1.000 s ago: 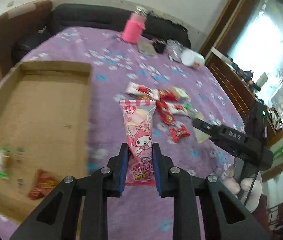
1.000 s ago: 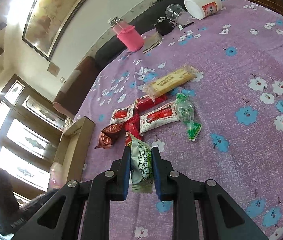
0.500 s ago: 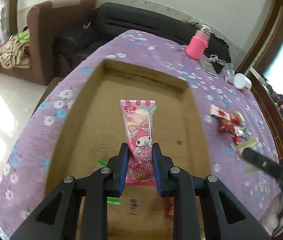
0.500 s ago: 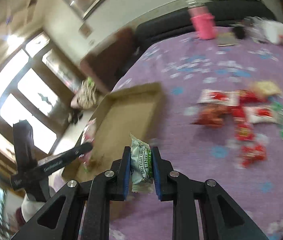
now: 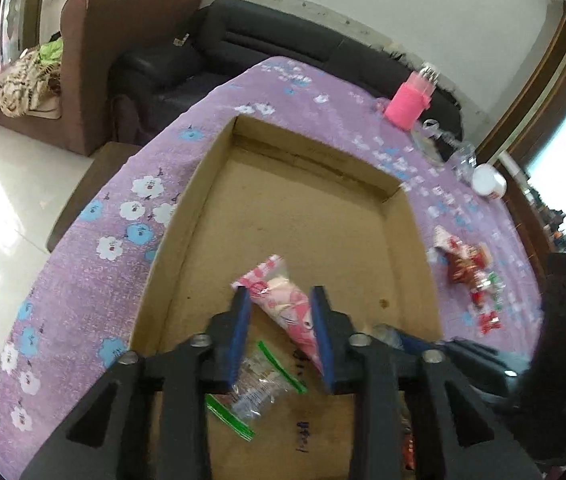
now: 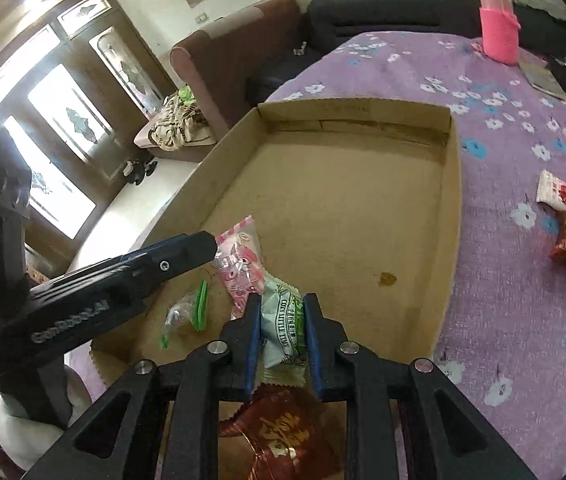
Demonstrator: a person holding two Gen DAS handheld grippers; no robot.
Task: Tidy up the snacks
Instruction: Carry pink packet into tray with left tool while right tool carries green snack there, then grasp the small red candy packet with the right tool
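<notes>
Left wrist view: the left gripper [image 5: 279, 322] fills the bottom centre of the frame, above the near end of the cardboard box [image 5: 203, 200], which takes up the middle of the picture on the purple flowered cloth [image 5: 83, 264]. Its jaws are opening; the pink character snack [image 5: 283, 308] lies tilted between them, its top leaning to the left and its lower end against the right blue pad, no longer squeezed. Below it, on the box floor, lies a clear packet with green ends [image 5: 255, 392]. At the right edge of the frame a cluster of loose snacks [image 5: 471, 272] lies on the cloth. A pink bottle [image 5: 409, 100] stands at the upper right.

Right wrist view: the right gripper [image 6: 281, 334] sits at bottom centre, also over the box [image 6: 453, 208]. Its jaws are opening, with the white-and-green snack [image 6: 283, 320] upright between the pads and seemingly still touching them. The pink snack [image 6: 241, 264] lies just beyond it, left of centre, at the tip of the left gripper [image 6: 203, 246] coming in from the left edge. A dark red packet [image 6: 283, 432] lies under the fingers at the bottom.
</notes>
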